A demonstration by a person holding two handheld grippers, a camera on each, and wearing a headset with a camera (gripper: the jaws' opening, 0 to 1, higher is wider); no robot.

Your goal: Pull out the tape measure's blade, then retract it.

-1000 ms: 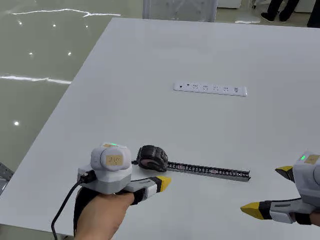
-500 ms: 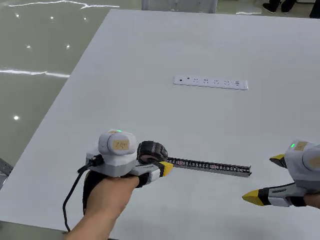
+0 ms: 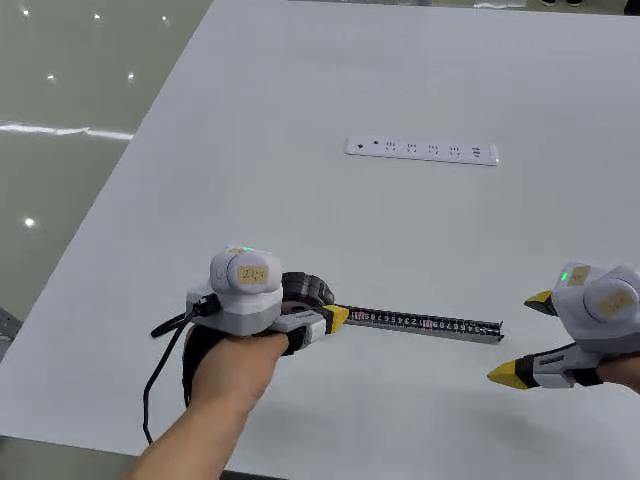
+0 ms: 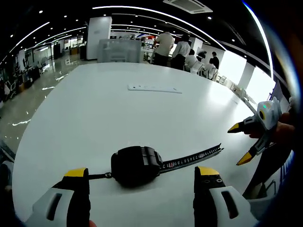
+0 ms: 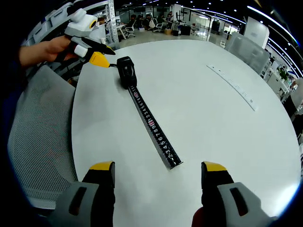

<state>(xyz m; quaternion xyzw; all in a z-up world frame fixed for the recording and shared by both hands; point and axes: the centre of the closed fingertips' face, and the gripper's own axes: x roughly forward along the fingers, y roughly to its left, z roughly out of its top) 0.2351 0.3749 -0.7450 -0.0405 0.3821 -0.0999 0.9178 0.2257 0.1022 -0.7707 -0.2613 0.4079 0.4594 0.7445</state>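
- The left gripper [image 4: 142, 172] is held with its fingers spread wide apart, nothing pinched.
- The tape measure [image 4: 137, 165] is sat right between those two yellow tips, black case lying on the white table [image 3: 400, 230]. Whether either tip is actually touching the case can't be told.
- In the head view, the nearer left fingertip [image 3: 335, 318] is parked just beside the spot where the blade [image 3: 425, 324] comes out of the case.
- The blade is pulled out and laid flat on the table, running from the left fingers across toward the right ones, numbers facing up.
- The right gripper [image 5: 157, 166] is also held with its fingers well apart and nothing between them.
- The blade's end [image 5: 174, 163] is found just ahead of the right fingers, roughly centred on the gap, but apart from both tips.
- Farther out, well beyond both sets of fingers, a white power strip [image 3: 421, 151] is laid flat on the table.
- Way past the table's far edge, a few people [image 4: 165, 45] can be made out standing around in the left gripper view.
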